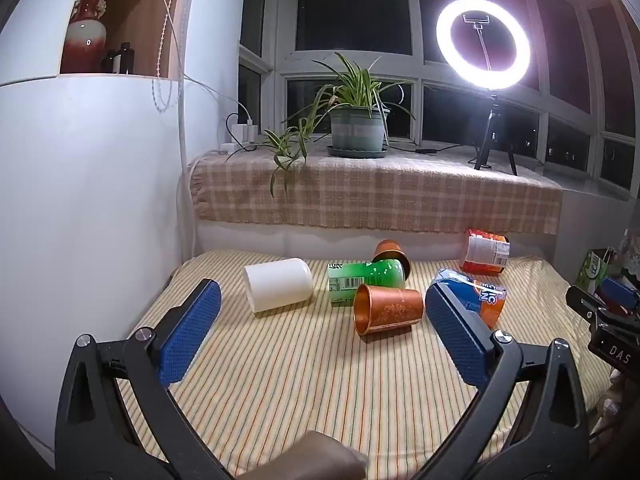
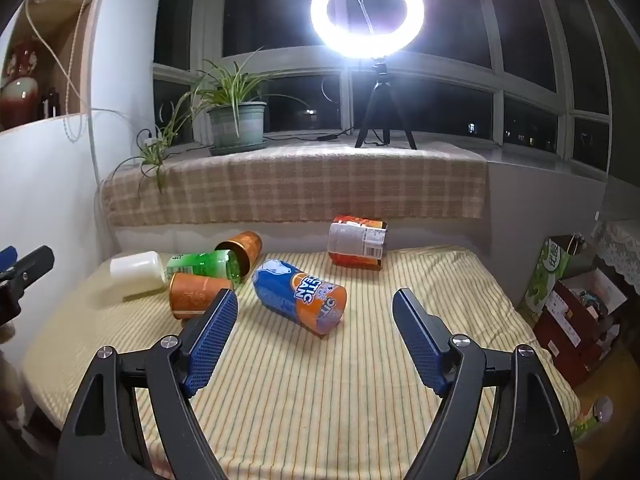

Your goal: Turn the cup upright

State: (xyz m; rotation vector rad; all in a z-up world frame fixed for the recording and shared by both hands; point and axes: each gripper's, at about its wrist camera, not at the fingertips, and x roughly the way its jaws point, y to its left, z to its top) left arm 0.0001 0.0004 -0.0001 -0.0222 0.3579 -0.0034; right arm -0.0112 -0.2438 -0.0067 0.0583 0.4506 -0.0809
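Note:
Several cups lie on their sides on the striped cloth table (image 1: pixel 300 380). A white cup (image 1: pixel 278 290) lies at the left, a green cup (image 1: pixel 366 282) in the middle, a copper cup (image 1: pixel 388 308) in front of it, another copper cup (image 1: pixel 394 256) behind. A blue-orange cup (image 1: pixel 484 300) lies right, a red-white cup (image 1: pixel 486 256) far right. My left gripper (image 1: pixel 322 308) is open above the near table, facing the copper cup. My right gripper (image 2: pixel 314 312) is open, facing the blue-orange cup (image 2: pixel 300 296). The red-white cup (image 2: pixel 358 242) lies behind it.
A curved white cabinet (image 1: pixel 80 200) stands at the left. A checked-cloth windowsill (image 1: pixel 376 196) behind holds a potted plant (image 1: pixel 358 124) and a ring light on a tripod (image 1: pixel 484 44). Boxes and bags (image 2: pixel 576 304) stand off the table's right edge.

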